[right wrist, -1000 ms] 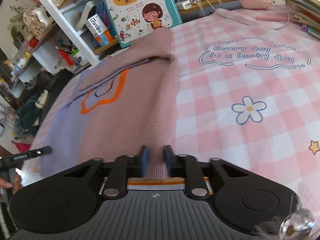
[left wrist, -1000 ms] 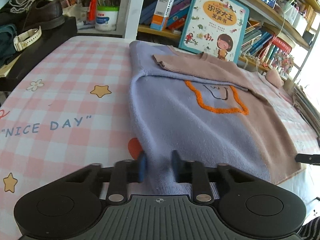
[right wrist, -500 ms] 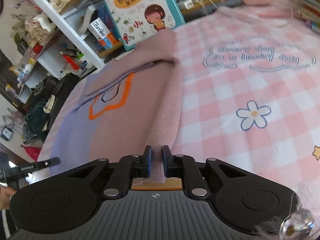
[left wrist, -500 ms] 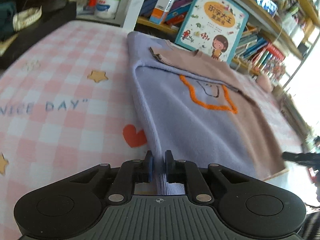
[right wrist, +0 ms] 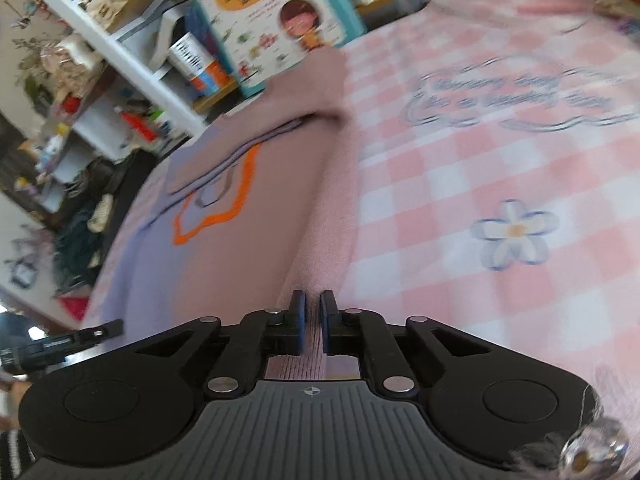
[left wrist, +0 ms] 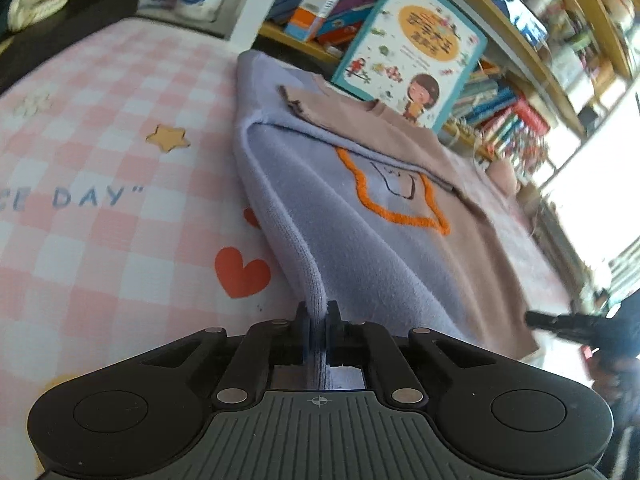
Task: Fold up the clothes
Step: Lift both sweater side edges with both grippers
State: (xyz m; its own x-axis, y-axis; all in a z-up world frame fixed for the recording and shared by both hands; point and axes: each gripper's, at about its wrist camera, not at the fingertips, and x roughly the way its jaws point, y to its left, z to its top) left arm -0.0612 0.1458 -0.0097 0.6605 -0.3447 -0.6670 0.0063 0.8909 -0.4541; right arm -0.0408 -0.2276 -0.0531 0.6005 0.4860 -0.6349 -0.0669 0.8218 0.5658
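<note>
I am gripping the lilac-and-dusty-pink knit sweater [left wrist: 360, 248] hem with left gripper [left wrist: 317, 330] and right gripper [right wrist: 313, 320], both clamped; next, I judge, lifting it toward the collar.

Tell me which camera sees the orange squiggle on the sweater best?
The left wrist view. There the orange outline sits sharp and whole on the sweater. The right wrist view shows it too, but smaller, off to the side and blurred.
</note>
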